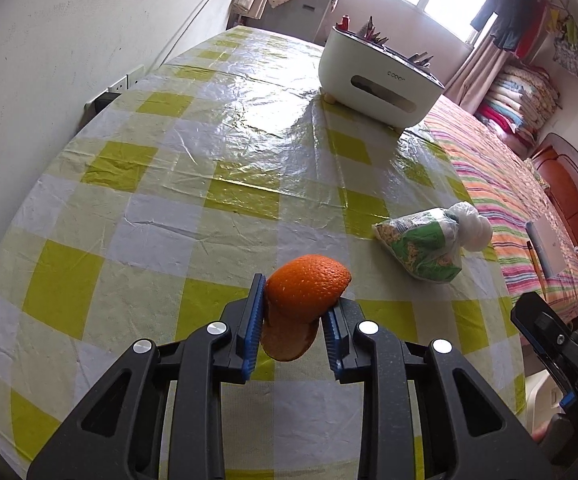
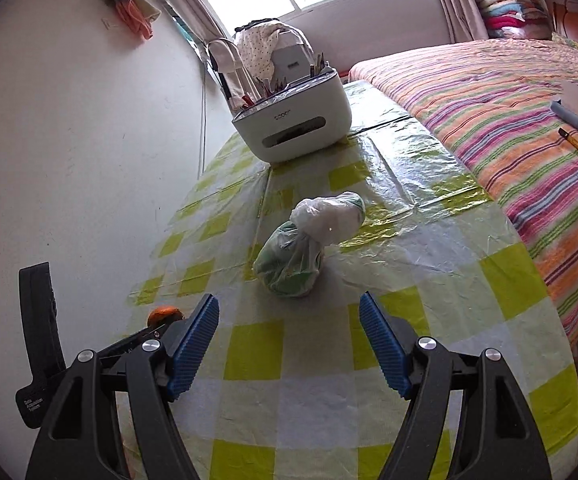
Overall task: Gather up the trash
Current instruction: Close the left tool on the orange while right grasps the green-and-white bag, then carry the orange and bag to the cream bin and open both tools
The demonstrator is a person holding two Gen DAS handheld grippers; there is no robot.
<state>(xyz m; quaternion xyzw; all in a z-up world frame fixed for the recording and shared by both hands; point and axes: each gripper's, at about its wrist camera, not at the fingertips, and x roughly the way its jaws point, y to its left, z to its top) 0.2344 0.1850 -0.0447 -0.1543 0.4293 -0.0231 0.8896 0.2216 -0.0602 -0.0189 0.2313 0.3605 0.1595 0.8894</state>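
The left claw (image 1: 293, 320) is closed on a curved piece of bright orange peel (image 1: 307, 288), pinched between its blue ribbed pads (image 1: 251, 320), and holds it clear above the table (image 1: 169, 208), which is covered in a glossy yellow-green and white checked plastic cloth. The right claw (image 2: 289, 344) stands wide, with nothing between its fingers, and points toward a knotted clear plastic bag of green-printed wrappers (image 2: 293, 260) that lies on the table ahead of it, near the edge beside the striped bed (image 2: 529, 128). From the left wrist view the same bag (image 1: 421, 244) sits to the right of the peel, apart from it.

The step in hand appears to be carrying the first piece of trash, with the bag not yet picked up. No bin shows clearly in either view; a white rounded plastic organiser box with pens in its top (image 1: 381, 84) stands at the far end of the table. The next move likely calls for the right claw to reach forward and close around the bag's twisted neck, where the film is gathered and easiest to grip.
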